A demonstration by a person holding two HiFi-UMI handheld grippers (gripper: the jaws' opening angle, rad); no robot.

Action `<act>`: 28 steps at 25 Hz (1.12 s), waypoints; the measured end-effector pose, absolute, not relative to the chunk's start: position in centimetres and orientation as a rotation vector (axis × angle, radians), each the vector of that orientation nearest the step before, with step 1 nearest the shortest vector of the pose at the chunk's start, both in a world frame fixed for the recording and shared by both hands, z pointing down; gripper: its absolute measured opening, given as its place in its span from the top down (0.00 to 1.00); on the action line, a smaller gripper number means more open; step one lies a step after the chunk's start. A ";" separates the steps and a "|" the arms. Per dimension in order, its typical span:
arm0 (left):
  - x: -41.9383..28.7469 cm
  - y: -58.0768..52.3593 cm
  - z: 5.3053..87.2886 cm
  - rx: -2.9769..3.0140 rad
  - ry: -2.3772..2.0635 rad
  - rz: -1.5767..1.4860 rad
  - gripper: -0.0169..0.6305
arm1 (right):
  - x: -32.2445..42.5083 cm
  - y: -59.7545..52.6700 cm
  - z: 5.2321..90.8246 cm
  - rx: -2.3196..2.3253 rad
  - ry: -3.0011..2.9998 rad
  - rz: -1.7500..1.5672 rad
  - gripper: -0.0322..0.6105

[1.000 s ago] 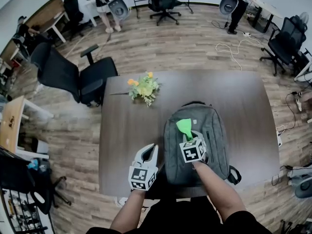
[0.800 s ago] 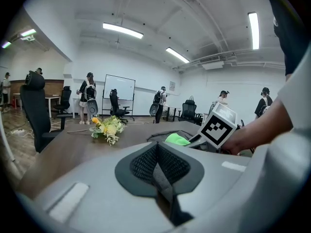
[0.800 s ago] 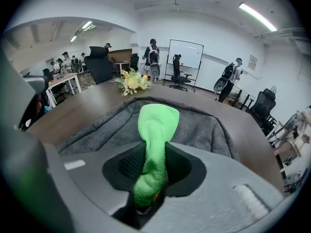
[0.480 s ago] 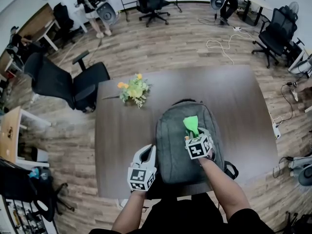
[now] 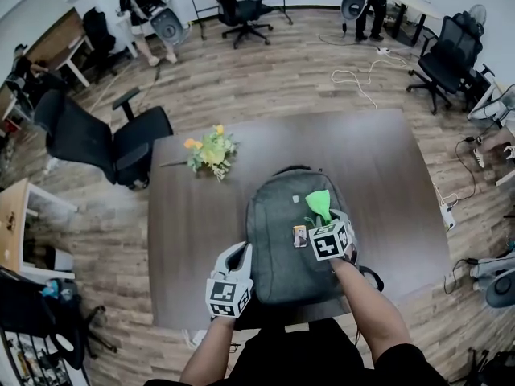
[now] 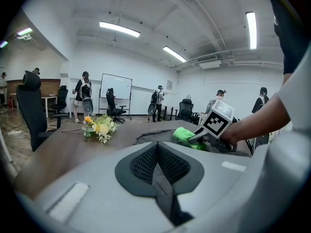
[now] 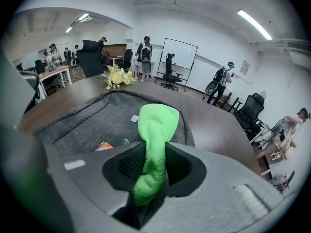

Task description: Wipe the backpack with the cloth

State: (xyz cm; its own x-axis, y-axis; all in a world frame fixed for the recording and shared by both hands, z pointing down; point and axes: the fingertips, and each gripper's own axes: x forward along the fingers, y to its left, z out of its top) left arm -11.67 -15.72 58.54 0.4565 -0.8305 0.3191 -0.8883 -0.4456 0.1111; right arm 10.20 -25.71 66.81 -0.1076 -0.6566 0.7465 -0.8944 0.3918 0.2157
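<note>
- A dark brown table (image 5: 386, 183) stands on a wood-plank floor (image 5: 265, 79) in an open office.
- Black office chairs (image 5: 88, 139) ring the table, a white cable (image 5: 354, 77) trails on the floor, and people stand along the far wall.
- A bunch of yellow and orange flowers (image 5: 208, 153) lies on the table's far left part, well apart from the backpack.
- The backpack (image 5: 273, 256) lies flat on the table near the person's edge, its top handle towards the far side. It is grey felt-like fabric with dark zips and a small orange tag (image 5: 299, 236) on its front.
- The right gripper (image 5: 323, 219) is over the backpack's right half, its jaws clamped on the bright green cloth (image 5: 319, 203). The cloth sticks out forward past the jaws in a folded lump.
- The left gripper (image 5: 239, 253) is just beside the backpack's left lower side, its jaws pressed together with nothing between them.
</note>
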 end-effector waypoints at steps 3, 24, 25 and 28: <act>-11.2 -15.6 58.7 2.447 -1.472 0.320 0.95 | 11.8 -25.6 66.7 1.361 -1.820 0.376 0.79; -12.0 -14.1 59.8 2.450 -1.433 0.351 0.95 | 8.9 -23.5 61.9 1.445 -1.984 0.418 0.79; -12.1 -14.0 60.0 2.448 -1.431 0.351 0.95 | 8.1 -23.1 61.7 1.437 -2.001 0.421 0.79; -12.3 -13.8 60.1 2.442 -1.431 0.344 0.95 | 5.7 -22.0 61.6 1.390 -2.050 0.452 0.79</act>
